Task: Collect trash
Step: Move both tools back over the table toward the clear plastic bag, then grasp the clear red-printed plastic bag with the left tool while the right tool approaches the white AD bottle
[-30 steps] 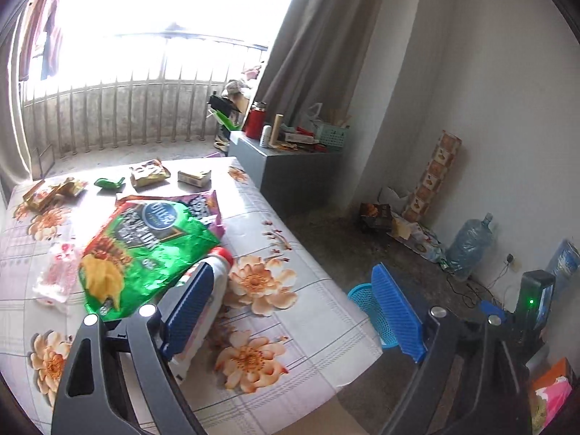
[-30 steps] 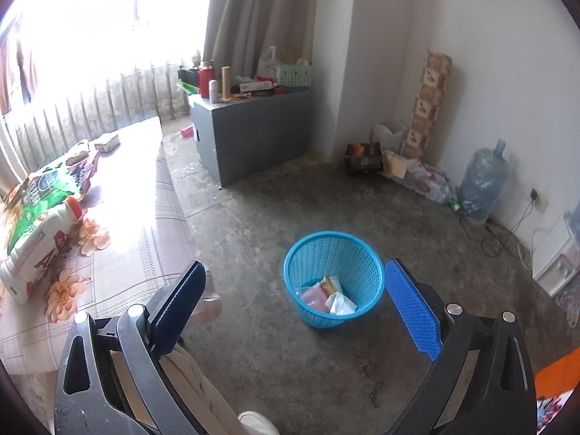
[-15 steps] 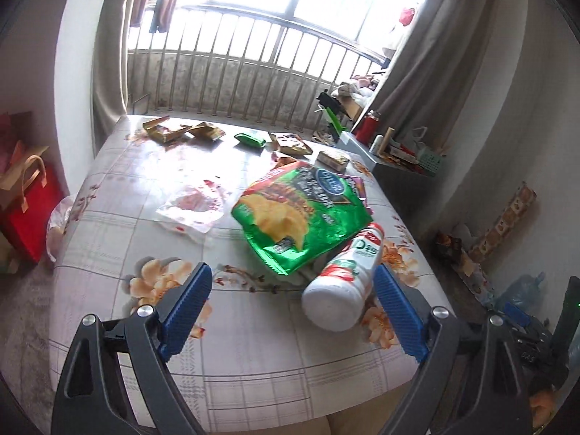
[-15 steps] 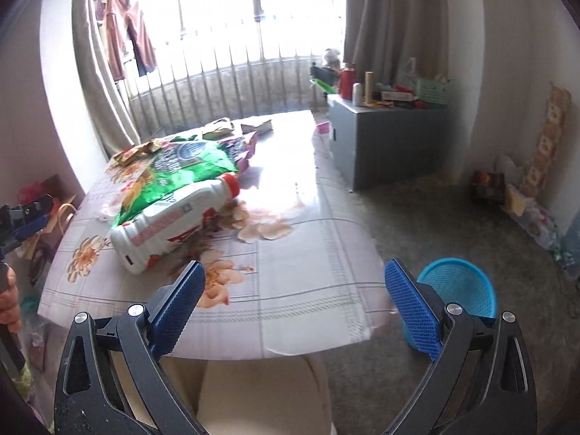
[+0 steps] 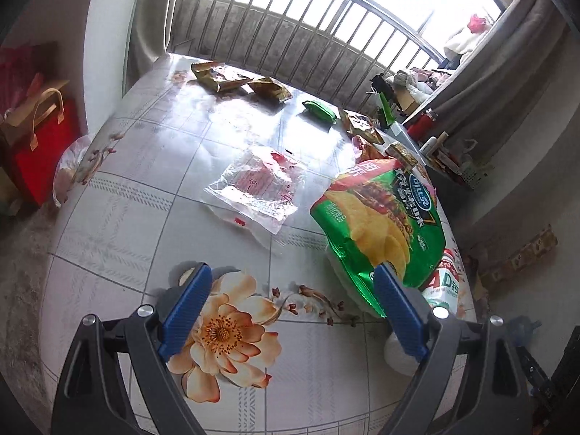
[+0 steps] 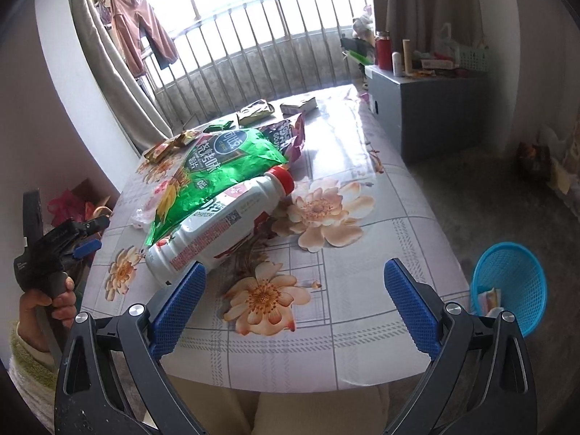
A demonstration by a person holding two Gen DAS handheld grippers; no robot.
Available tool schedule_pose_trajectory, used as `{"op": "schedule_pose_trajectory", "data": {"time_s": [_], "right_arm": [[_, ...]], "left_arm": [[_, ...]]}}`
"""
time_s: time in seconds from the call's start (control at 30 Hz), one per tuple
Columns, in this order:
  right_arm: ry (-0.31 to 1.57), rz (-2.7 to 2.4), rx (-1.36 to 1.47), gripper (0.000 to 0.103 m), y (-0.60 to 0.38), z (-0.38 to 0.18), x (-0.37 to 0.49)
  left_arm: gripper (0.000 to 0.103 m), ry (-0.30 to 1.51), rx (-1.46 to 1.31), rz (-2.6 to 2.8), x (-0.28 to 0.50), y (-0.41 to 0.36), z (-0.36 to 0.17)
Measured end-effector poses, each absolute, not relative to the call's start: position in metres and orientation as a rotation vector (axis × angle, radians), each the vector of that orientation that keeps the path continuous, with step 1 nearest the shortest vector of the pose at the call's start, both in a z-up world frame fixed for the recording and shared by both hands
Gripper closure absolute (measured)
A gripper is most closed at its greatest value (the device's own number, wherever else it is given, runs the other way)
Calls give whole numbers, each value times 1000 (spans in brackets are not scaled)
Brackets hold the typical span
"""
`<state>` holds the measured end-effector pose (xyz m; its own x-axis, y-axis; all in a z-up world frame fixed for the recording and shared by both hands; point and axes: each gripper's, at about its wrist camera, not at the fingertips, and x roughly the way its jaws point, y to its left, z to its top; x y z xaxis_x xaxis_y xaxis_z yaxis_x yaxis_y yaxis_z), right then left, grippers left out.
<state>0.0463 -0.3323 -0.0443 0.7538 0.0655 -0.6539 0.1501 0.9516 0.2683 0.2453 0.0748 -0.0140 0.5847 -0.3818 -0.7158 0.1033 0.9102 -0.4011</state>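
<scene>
Floral table [image 6: 362, 239], white bottle [image 6: 221, 224] just beyond left-side jaws, untouched.

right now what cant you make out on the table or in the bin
- White bottle, left wrist view: mostly hidden under the green chip bag and behind the left gripper finger.
- Blue basket, right wrist view: contents largely hidden by its wall and the right gripper finger.
- Small wrappers at the table's far end: print too small to read.
</scene>
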Motion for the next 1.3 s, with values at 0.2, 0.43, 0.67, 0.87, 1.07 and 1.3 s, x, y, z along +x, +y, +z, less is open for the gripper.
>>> {"op": "schedule_pose_trajectory", "data": {"time_s": [0.2,0.43,0.67,0.87,1.07,1.3], "right_arm": [[731,-43,352,12,-343,-47,58],[741,-41,399,14,-355,-53,68],[760,-53,421,14,-366,-63,70],[765,-65,438,14,-376,-67,67],[776,-72,463,14,-383,-74,64],[767,-59,473,14,-383,-71,56]], "left_arm": [[15,916,-315,-238,281,76,-17],[16,985,-270,-168,323,72,-38],[29,970,-119,-83,336,55,-58],[46,903,19,-8,340,47,-69],[76,887,62,-3,337,47,-65],[84,897,71,-39,314,49,-62]]}}
